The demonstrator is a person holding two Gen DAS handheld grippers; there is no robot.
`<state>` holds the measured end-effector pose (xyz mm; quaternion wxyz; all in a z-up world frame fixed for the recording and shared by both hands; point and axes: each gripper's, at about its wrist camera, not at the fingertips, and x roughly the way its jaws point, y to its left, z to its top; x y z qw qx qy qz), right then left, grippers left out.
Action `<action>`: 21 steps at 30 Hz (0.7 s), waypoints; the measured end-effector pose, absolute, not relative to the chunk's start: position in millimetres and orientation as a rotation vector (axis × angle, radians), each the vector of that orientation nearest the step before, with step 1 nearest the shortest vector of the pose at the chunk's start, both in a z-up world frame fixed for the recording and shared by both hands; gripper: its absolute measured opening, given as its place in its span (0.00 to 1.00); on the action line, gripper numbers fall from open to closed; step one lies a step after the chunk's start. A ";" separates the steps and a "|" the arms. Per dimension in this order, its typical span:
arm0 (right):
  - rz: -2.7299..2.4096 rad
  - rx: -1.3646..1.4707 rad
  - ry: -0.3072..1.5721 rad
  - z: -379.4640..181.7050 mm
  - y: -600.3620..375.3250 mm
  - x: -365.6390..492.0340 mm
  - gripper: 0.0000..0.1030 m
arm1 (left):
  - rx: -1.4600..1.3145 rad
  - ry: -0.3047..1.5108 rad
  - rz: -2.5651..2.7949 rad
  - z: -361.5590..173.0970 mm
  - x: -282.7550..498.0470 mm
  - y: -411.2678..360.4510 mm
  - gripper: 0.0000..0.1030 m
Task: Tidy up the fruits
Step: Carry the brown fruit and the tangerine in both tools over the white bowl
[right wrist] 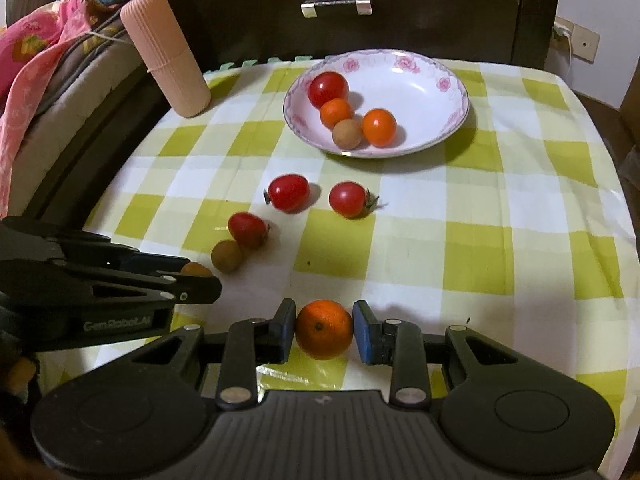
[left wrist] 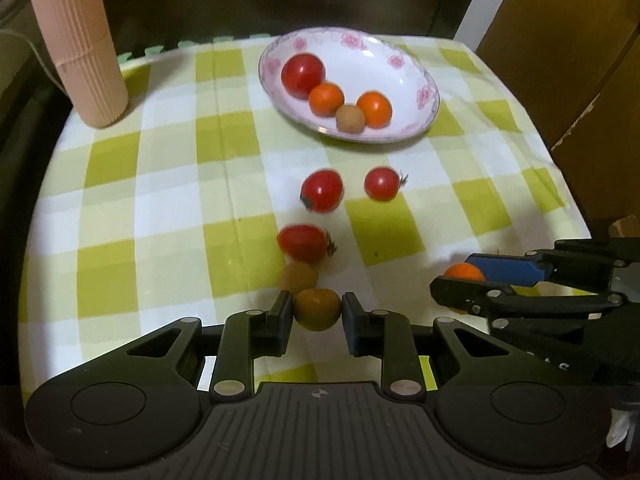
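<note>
Jaws clamped: left gripper (left wrist: 318, 312) on brownish fruit (left wrist: 317, 309), right gripper (right wrist: 325, 330) on small orange (right wrist: 324, 329) (undersides hidden).

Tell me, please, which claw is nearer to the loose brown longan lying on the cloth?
Left. The left claw, gripping a brownish fruit, sits just beside the longan; the right claw, holding an orange fruit, is farther off.

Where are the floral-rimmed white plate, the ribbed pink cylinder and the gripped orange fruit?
Floral-rimmed white plate (right wrist: 448, 80): right wrist view, far rim.
Ribbed pink cylinder (right wrist: 168, 56): right wrist view, side.
Gripped orange fruit (right wrist: 324, 330): right wrist view, front.
</note>
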<state>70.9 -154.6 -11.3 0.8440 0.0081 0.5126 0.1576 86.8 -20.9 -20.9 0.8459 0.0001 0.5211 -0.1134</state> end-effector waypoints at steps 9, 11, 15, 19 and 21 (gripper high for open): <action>0.318 0.056 1.037 2.8 -157.8 92.7 0.29 | -0.020 1.059 -0.250 -9.2 113.5 -32.7 0.33; 0.313 0.068 1.030 5.2 -159.2 98.8 0.29 | -0.022 1.052 -0.249 -7.0 119.2 -34.4 0.33; 0.302 0.081 1.016 8.4 -161.9 111.8 0.29 | -0.034 1.042 -0.246 -3.5 132.9 -34.4 0.33; 0.294 0.099 1.004 10.1 -164.4 124.9 0.29 | -0.029 1.031 -0.244 0.1 147.0 -38.3 0.33; 0.287 0.104 0.999 10.7 -166.6 130.8 0.29 | -0.029 1.025 -0.245 1.7 154.3 -40.1 0.33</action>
